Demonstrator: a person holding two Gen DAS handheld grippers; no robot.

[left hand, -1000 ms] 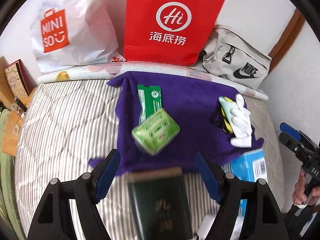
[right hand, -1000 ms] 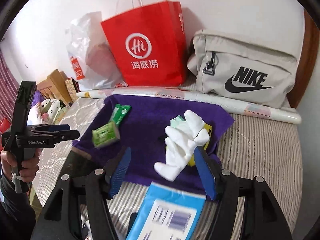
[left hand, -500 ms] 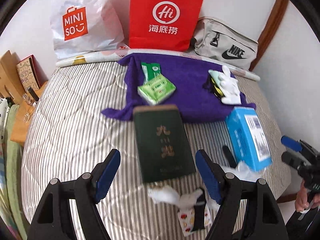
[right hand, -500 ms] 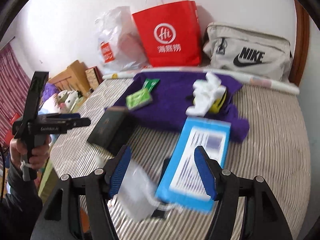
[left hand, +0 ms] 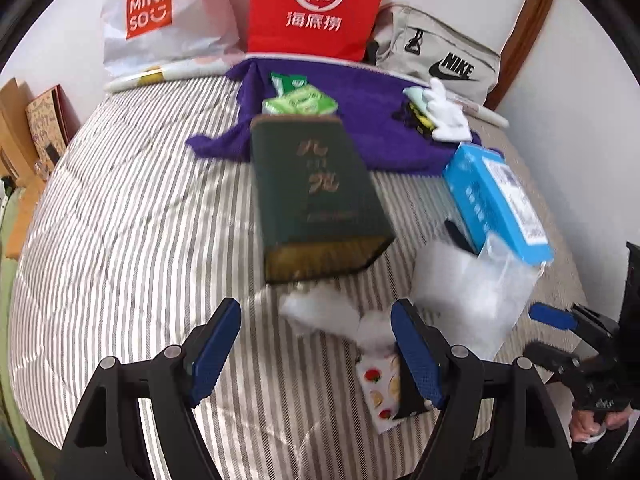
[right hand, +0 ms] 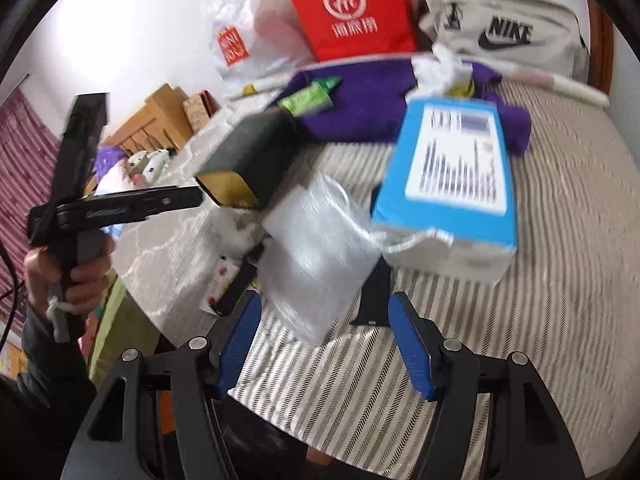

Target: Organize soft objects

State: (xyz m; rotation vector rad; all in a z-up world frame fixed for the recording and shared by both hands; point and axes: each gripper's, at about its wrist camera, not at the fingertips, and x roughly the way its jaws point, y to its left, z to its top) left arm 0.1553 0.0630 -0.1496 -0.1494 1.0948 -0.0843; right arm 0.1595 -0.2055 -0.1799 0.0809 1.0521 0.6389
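A purple towel (left hand: 360, 120) (right hand: 360, 100) lies at the back of the striped bed, with green tissue packs (left hand: 298, 100) (right hand: 306, 98) and white gloves (left hand: 446, 116) (right hand: 440, 68) on it. A clear bubble-wrap bag (left hand: 472, 288) (right hand: 316, 252), a fruit-print pouch (left hand: 380, 384) (right hand: 220, 280) and a white crumpled wad (left hand: 320, 304) lie near the front edge. My left gripper (left hand: 316, 352) is open and empty just before the wad. My right gripper (right hand: 324, 344) is open and empty just before the bubble-wrap bag.
A dark green box (left hand: 316, 196) (right hand: 252, 156) and a blue box (left hand: 500, 196) (right hand: 456, 184) lie mid-bed. A red paper bag (left hand: 320, 4), a white Miniso bag (left hand: 160, 12) and a grey Nike bag (left hand: 440, 64) stand along the wall. Wooden furniture (right hand: 160, 120) is at the left.
Both grippers have pulled back from the purple towel toward the bed's front edge. The boxes, bubble-wrap bag and pouch have come into view. Both stay open.
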